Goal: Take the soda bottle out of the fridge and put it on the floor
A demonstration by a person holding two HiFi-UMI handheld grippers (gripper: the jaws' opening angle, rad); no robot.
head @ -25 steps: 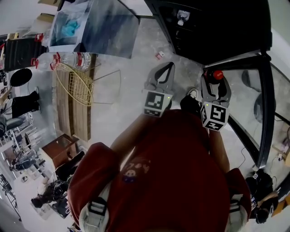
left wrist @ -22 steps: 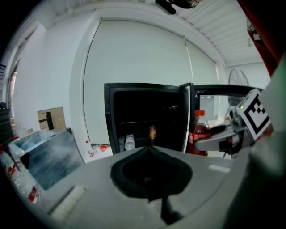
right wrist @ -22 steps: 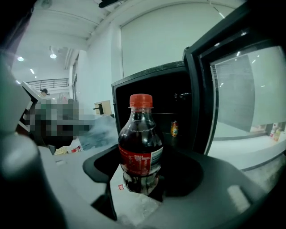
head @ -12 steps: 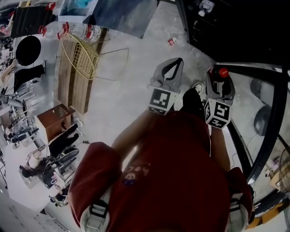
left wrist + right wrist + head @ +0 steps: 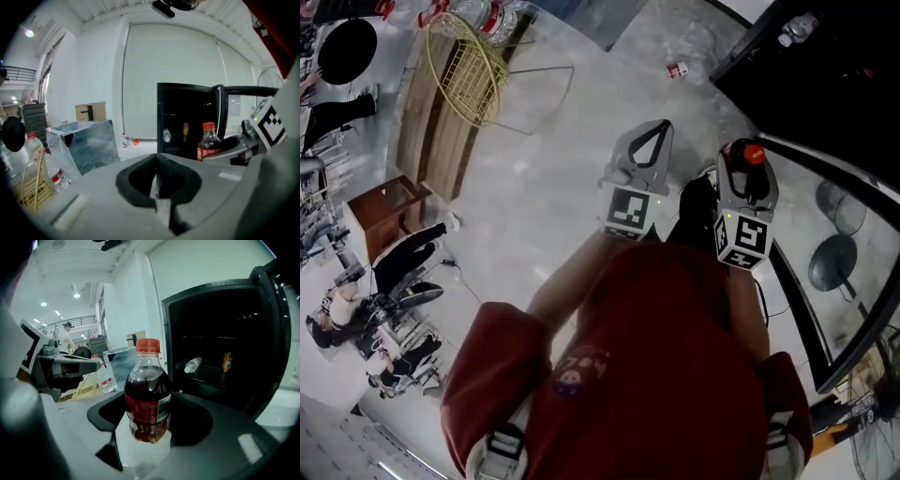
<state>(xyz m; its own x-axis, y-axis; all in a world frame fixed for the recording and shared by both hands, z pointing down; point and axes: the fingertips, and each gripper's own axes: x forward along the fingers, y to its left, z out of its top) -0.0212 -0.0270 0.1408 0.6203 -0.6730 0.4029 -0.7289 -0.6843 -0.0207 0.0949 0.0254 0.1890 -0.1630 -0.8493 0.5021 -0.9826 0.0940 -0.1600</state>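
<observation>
Right gripper [image 5: 744, 178] grips the soda bottle [image 5: 147, 394] upright, jaws wide apart — the open fridge [image 5: 220, 366] stands ahead, to its right. Left gripper [image 5: 157, 168] has its jaws together, empty.

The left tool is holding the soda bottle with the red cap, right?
No. The right tool holds the soda bottle, as the right gripper view shows. The left tool is shut with nothing in it. The cap is red.

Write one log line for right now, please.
right hand-held gripper: shut on soda bottle | left hand-held gripper: shut, empty | fridge: door open
</observation>
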